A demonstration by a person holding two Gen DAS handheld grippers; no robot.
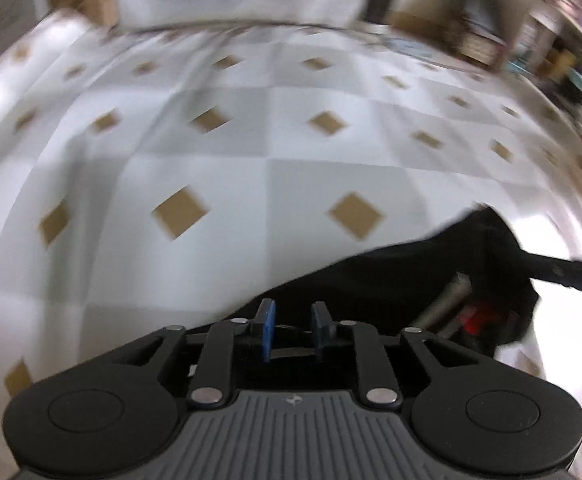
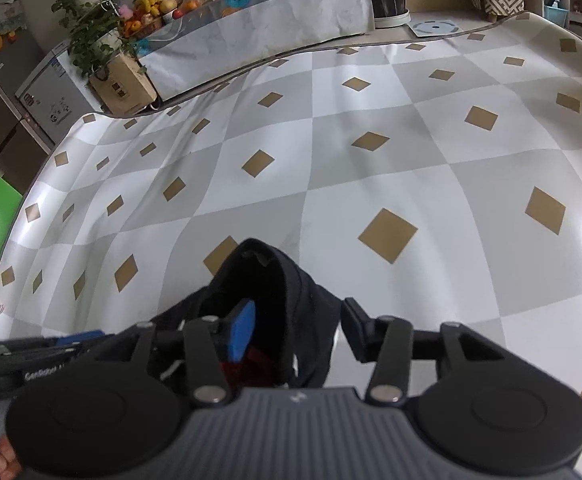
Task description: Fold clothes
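On the checked white-and-grey tablecloth with tan diamonds [image 2: 391, 152], near its front edge, the black fabric garment [image 2: 291, 300] sits bunched up, something red showing inside it, not yet laid flat. You look to be at the grab-and-spread step: get each tong onto a separate edge or corner, lift, pull apart across the cloth so the piece opens flat before any fold; don't pinch a wad of layers from the middle. Your right gripper [image 2: 295, 330] stands partly open, blue-padded fingers [image 2: 243, 332] either side of a raised hump of the garment, the fabric between them; the left pad is against or very near it, the right pad stands clear, so no real grip. Your left gripper [image 1: 293, 326] is narrow, pads close together with a small gap, over the dark garment's edge; in that blurred view you can't tell whether any fabric is pinched, likely not.
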